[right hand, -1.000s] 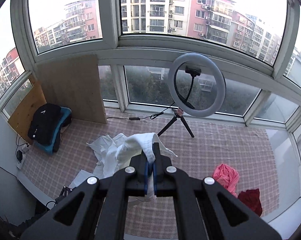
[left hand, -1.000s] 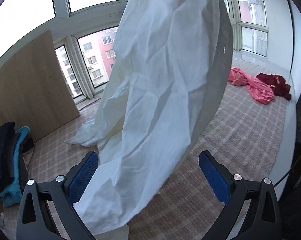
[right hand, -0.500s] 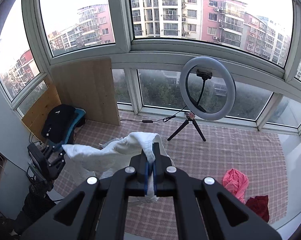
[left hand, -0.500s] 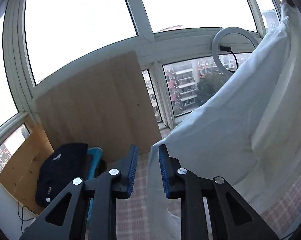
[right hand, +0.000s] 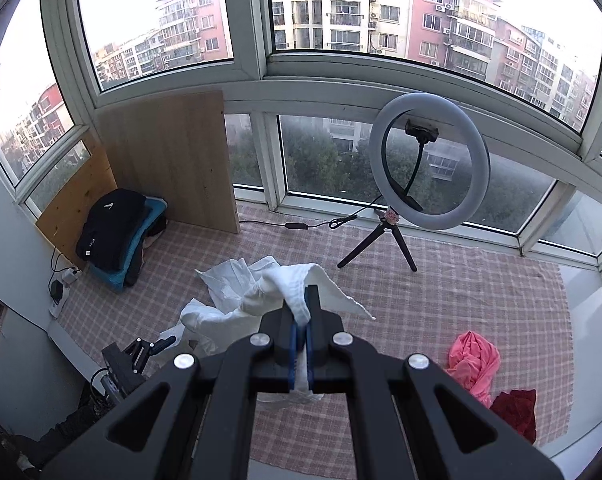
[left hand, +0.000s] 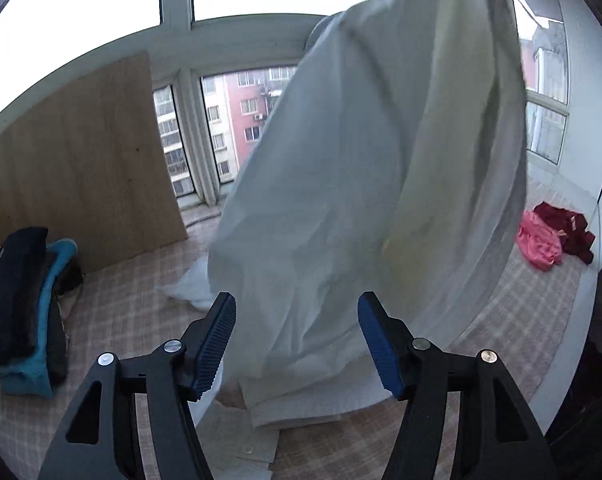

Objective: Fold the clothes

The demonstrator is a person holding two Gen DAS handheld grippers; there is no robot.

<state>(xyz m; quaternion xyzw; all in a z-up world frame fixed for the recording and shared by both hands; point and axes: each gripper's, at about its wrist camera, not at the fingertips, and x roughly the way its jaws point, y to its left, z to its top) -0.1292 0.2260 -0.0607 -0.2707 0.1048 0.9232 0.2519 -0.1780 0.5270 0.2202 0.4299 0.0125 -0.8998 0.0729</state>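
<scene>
- White cloth, a large thin garment [left hand: 341, 208], hangs from the upper right of the left wrist view and drapes down to the checked mat [left hand: 521, 320], its lower hem lying bunched on the mat.
- From the right wrist view, the same white garment [right hand: 297, 288] has a thick ribbed edge pinched up high, with the rest trailing down to a crumpled heap on the mat below.
- Right gripper [right hand: 301, 320] is clamped tight on that ribbed edge, the blue pads pressed together with the fabric between them.
- Left gripper [left hand: 297, 340] has its jaws spread apart; they have just been opening. The hanging fabric falls in the gap between the blue pads, but the pads are not pressing on it.
- Pink garment [right hand: 473, 364] and a dark red garment [right hand: 517, 408] lie crumpled together at the right end of the mat, well apart from the white one.
- Stack of dark and teal clothes [right hand: 117, 236] sits at the left end, beside a wooden board [right hand: 169, 160] leaning against the windows.
- Ring light [right hand: 429, 160] on a small tripod stands on the mat near the window, its cable running left along the sill.
- Apartment buildings [right hand: 341, 4] show through the glass.
</scene>
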